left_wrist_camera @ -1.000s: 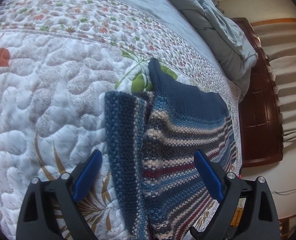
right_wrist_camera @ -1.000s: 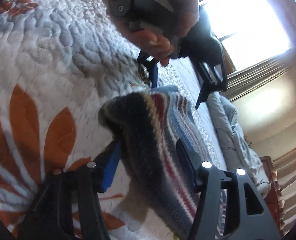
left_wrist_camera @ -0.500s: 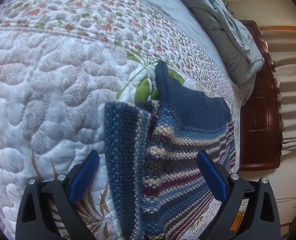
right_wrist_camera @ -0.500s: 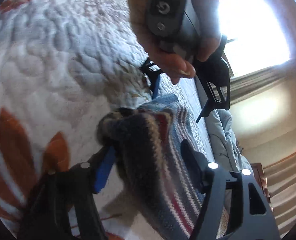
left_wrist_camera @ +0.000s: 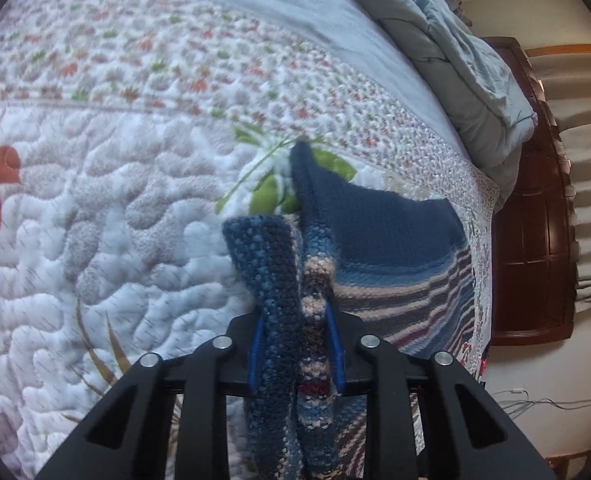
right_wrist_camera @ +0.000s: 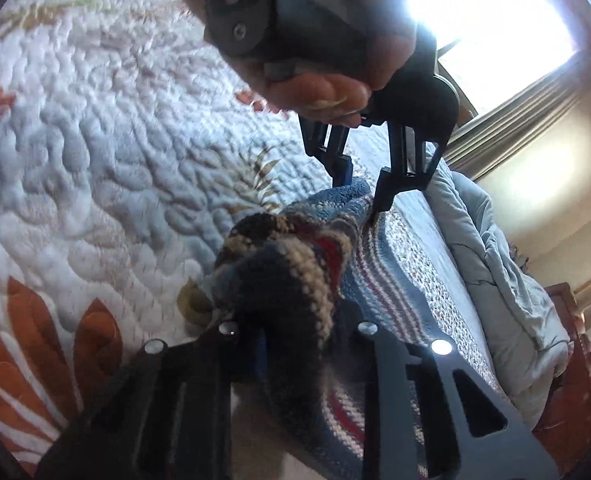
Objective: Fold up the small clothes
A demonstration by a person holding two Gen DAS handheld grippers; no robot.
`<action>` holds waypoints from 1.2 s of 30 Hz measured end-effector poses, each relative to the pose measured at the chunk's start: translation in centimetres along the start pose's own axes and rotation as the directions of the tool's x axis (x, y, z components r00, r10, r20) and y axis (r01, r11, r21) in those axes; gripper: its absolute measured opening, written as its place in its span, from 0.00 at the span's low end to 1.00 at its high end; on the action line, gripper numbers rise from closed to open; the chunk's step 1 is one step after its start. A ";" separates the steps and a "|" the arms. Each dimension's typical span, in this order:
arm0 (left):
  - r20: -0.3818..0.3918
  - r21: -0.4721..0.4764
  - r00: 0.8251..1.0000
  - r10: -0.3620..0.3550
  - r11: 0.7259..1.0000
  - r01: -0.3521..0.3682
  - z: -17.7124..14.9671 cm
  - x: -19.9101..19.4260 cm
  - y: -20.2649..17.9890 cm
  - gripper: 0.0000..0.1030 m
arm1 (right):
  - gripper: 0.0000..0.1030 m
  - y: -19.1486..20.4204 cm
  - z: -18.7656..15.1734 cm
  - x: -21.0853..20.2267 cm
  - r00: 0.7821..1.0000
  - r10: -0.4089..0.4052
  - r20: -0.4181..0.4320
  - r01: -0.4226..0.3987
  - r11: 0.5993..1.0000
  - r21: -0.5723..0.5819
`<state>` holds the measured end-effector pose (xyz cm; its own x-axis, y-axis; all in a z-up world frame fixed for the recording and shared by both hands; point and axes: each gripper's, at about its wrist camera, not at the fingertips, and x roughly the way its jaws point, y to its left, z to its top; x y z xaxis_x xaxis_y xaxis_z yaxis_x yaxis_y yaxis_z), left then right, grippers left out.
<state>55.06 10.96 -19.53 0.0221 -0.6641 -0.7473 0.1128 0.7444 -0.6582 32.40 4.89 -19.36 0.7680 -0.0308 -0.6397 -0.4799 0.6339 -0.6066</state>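
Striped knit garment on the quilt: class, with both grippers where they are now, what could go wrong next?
1. Both the left gripper and the right gripper have just closed on bunched folds of the striped knit garment; a layer may slip free.
2. Its far end lies on the quilt, so lifting could drag and skew the fold.

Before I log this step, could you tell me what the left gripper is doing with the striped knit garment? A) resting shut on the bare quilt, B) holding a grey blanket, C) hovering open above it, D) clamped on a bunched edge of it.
D: in the left wrist view, the left gripper has just closed its blue pads against a bunched edge of the striped knit garment.
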 end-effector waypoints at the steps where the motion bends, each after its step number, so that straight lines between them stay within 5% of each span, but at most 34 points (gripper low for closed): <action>1: 0.007 0.006 1.000 0.011 1.000 -0.011 0.1 -0.5 -1.0 0.24 | 0.19 -0.8 0.2 -0.5 1.000 0.000 0.015 -0.001 1.000 0.020; 11: 0.065 0.075 0.994 0.082 0.993 -0.087 0.9 -3.8 -11.9 0.21 | 0.11 -9.9 -0.8 -5.2 0.992 -0.009 0.124 -0.021 0.971 0.238; 19: 0.086 0.157 0.982 0.169 0.971 -0.180 1.6 -2.9 -22.3 0.21 | 0.11 -17.2 -4.9 -8.5 0.984 -0.009 0.178 -0.068 0.902 0.426; 29: 0.083 0.230 0.972 0.219 0.945 -0.233 2.1 2.5 -32.5 0.21 | 0.11 -24.8 -12.3 -9.9 0.981 -0.056 0.185 -0.065 0.805 0.589; 36: 0.037 0.283 0.965 0.261 0.923 -0.261 2.3 9.8 -37.9 0.21 | 0.11 -28.1 -18.3 -9.5 0.985 -0.086 0.152 -0.035 0.756 0.654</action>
<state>53.30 -23.96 -1.69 0.0878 -0.4487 -0.8893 0.3790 0.8407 -0.3868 30.86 -26.80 -4.89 0.8618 0.0324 -0.5062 -0.1121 0.9855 -0.1277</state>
